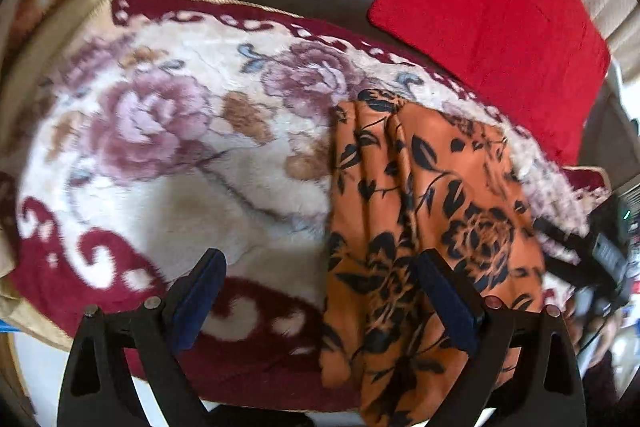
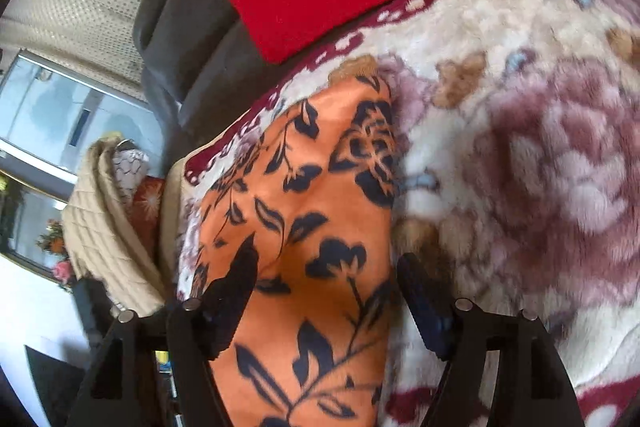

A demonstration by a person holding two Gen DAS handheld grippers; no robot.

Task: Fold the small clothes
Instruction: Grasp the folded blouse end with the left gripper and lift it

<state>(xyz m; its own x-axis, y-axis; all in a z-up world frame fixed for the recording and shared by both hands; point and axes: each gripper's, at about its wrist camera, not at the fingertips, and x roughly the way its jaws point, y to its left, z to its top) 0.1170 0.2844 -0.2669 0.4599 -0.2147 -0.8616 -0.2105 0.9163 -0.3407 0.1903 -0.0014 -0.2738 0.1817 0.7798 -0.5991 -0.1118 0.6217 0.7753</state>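
Orange black-flowered thin garment (image 1: 420, 227) is judged light, limp, slippery; its near hem is best pinched. Both grippers, left (image 1: 320, 267) and right (image 2: 324, 267), are held open.

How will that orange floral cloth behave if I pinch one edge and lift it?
The orange floral cloth shows soft ridges and hangs over the blanket's front edge, so it will probably sag limply. It looks thin, likely light. Its smooth sheen hints it may slip between open fingers.
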